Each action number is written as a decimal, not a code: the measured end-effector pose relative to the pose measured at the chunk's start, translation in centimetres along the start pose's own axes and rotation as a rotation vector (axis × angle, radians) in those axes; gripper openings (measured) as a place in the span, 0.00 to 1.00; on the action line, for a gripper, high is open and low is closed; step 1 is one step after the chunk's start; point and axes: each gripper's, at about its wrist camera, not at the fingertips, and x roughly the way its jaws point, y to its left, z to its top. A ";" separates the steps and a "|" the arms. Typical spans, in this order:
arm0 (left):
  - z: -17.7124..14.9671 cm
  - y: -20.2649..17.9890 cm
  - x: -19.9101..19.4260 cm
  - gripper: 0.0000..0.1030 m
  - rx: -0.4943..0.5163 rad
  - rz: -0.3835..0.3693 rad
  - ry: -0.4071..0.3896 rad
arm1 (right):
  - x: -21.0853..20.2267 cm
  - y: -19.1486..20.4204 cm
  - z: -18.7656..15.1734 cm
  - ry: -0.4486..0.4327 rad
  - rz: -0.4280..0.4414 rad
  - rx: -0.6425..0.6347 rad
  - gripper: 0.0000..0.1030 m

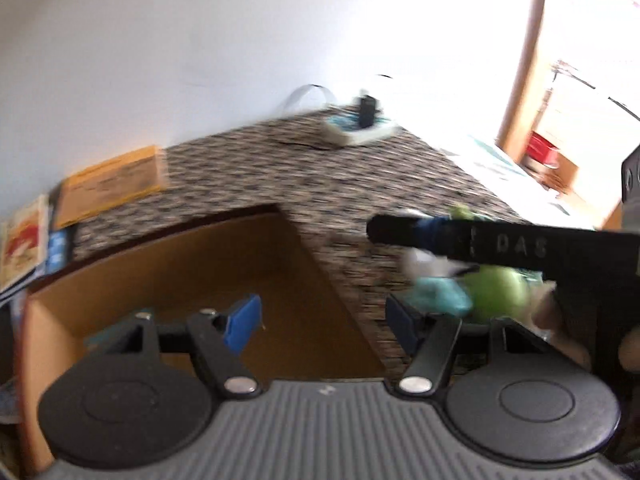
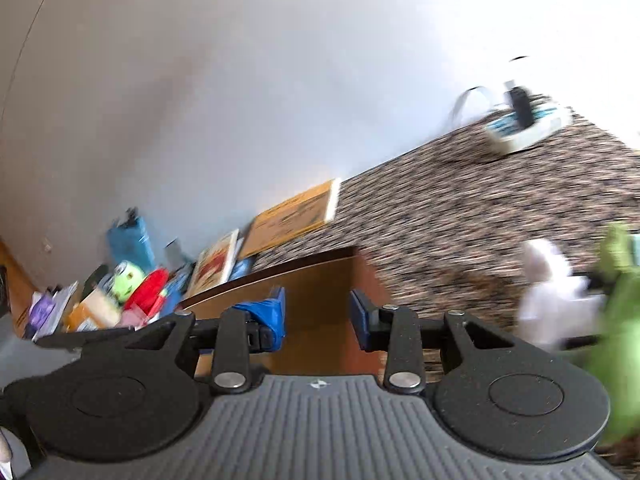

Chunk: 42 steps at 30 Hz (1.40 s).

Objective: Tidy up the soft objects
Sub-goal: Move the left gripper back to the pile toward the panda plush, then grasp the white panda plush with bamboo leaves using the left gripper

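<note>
My left gripper stands open over an open cardboard box, with nothing between its blue pads. A blurred heap of soft toys lies on the patterned bedcover to its right: a green one, a teal one and a white one. A black finger of my right gripper crosses just above them. In the right wrist view, my right gripper is open and empty in front of the box. The white toy and green toy lie off to its right.
A white device with a cable sits at the bed's far edge by the wall. An orange book, more books, a blue bottle and red and green clutter line the wall left of the box. A doorway opens at right.
</note>
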 end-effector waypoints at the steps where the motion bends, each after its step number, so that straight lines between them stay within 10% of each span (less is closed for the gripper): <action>1: 0.1 -1.2 0.5 0.66 0.011 -0.017 0.007 | -0.8 -1.0 0.2 -0.005 -0.017 0.006 0.18; 21: 2.3 -19.3 9.7 0.73 0.091 -0.435 0.173 | -11.7 -20.8 0.8 0.075 -0.339 0.235 0.19; 42: 1.8 -21.9 17.7 0.91 0.058 -0.429 0.352 | -6.2 -25.1 0.6 0.375 -0.121 0.386 0.22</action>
